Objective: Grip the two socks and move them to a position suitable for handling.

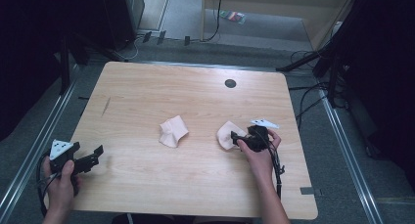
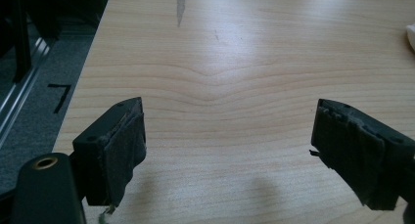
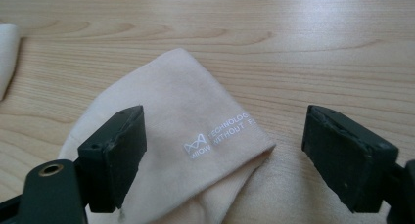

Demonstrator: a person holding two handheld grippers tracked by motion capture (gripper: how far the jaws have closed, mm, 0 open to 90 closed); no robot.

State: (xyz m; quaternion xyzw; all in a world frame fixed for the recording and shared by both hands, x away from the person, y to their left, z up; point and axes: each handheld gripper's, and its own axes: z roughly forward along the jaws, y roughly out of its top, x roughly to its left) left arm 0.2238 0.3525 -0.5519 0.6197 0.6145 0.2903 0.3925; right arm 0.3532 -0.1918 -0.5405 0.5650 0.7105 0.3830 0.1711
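Two pale pink socks lie on the wooden table (image 1: 147, 87). One sock (image 1: 172, 131) is crumpled near the middle. The other sock (image 1: 226, 134) (image 3: 191, 131) lies to its right and bears white lettering. My right gripper (image 1: 236, 137) (image 3: 222, 160) hovers over this sock's edge with its jaws wide apart and the folded cloth below and between them, untouched by the pads. My left gripper (image 1: 97, 153) (image 2: 227, 155) rests at the table's front left, open over bare wood with nothing between its fingers.
A dark round grommet (image 1: 230, 83) sits near the table's far edge. A thin dark mark (image 1: 106, 105) (image 2: 180, 6) streaks the wood at the left. Cables and black stands crowd the floor to the right and behind the table.
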